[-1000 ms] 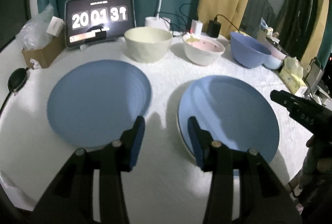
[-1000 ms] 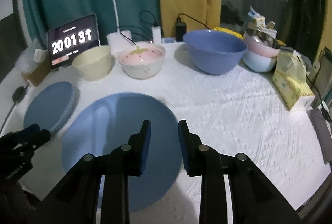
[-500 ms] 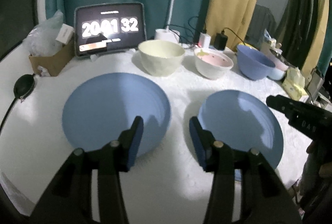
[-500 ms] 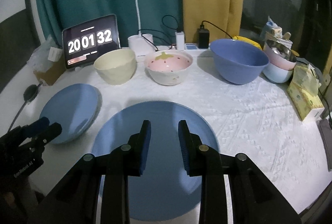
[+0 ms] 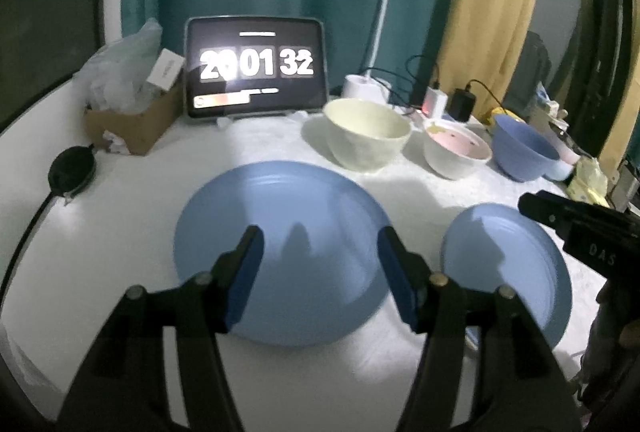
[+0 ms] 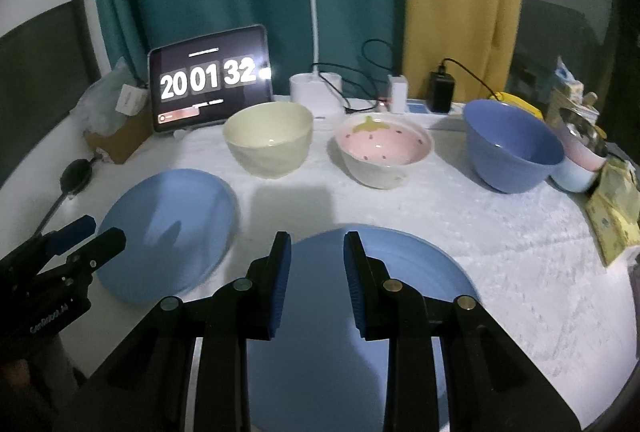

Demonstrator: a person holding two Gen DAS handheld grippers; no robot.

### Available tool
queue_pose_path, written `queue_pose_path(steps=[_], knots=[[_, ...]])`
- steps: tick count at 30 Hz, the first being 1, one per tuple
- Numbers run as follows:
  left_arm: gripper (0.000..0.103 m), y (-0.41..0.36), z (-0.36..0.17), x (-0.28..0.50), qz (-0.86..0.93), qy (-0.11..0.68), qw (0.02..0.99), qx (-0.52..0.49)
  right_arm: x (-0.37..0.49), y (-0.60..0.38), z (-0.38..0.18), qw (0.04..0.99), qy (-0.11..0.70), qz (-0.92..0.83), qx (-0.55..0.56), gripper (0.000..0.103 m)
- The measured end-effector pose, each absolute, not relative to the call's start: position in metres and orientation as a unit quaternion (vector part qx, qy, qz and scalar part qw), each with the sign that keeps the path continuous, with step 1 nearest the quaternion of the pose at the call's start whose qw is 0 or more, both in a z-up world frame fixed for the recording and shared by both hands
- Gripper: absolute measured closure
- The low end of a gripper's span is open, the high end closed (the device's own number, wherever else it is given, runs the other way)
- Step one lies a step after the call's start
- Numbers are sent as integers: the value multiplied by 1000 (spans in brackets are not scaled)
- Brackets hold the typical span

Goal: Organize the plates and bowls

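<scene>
- Left gripper (image 5: 320,264) hangs wide open and empty over the left plate (image 5: 280,232), placed to take its near rim.
- Right gripper (image 6: 316,272), narrowly parted, holds nothing above the right plate (image 6: 420,272).
- Bowls (image 6: 268,144) line the back (unstacked).

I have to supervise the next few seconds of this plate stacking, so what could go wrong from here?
The left hand-held gripper, jaws open, hovers over the left blue plate: flat on the cloth, its rim may be hard to pinch. The right hand-held gripper sits over the right blue plate; both moving inward could collide. The cream bowl stands close behind.
</scene>
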State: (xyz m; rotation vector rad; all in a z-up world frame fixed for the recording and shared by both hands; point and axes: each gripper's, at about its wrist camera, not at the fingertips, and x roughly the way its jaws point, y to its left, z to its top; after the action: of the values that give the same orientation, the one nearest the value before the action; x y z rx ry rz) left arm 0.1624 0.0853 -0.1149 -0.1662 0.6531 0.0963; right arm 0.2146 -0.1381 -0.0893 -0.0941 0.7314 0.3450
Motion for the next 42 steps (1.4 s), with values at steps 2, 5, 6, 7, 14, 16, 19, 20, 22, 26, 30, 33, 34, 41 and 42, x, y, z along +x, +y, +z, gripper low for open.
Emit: queue_pose_path(steps=[2,5,6,7,14,16,19,20,22,26,30,33,34,41,42], knots=[[42,92,-116,163,53,321,942,-81,218,-132,-91,916,358,173,-48,74],[42,104,-120,165,62,323,940,-86,223,-124,-93,914,362,179,-51,74],[42,108,-121,166,66,324,940,-88,225,-120,-94,912,363,182,-54,74],[42,111,-121,166,69,324,939,-88,227,-116,-95,911,365,185,-55,74],[42,136,-129,171,96,329,935,-95,238,-95,-105,902,377,202,-60,74],[42,142,-132,172,102,331,933,-96,241,-88,-108,899,381,208,-62,74],[42,153,-137,174,116,334,930,-99,246,-78,-114,894,389,215,-65,74],[42,156,-139,175,119,335,929,-100,248,-75,-116,892,391,216,-66,74],[42,162,-141,176,126,337,927,-102,252,-68,-120,889,396,220,-68,74],[42,172,-148,181,137,343,923,-104,260,-56,-130,883,406,226,-69,74],[42,180,-156,186,143,352,919,-108,267,-45,-140,875,418,232,-72,74],[42,186,-161,190,146,360,914,-116,271,-37,-148,869,428,237,-73,74],[42,188,-164,191,146,364,912,-119,273,-34,-150,867,431,238,-75,74],[42,193,-180,200,147,395,897,-129,279,-22,-159,857,447,241,-89,74],[42,193,-180,200,146,395,898,-130,280,-22,-159,857,447,240,-90,74]])
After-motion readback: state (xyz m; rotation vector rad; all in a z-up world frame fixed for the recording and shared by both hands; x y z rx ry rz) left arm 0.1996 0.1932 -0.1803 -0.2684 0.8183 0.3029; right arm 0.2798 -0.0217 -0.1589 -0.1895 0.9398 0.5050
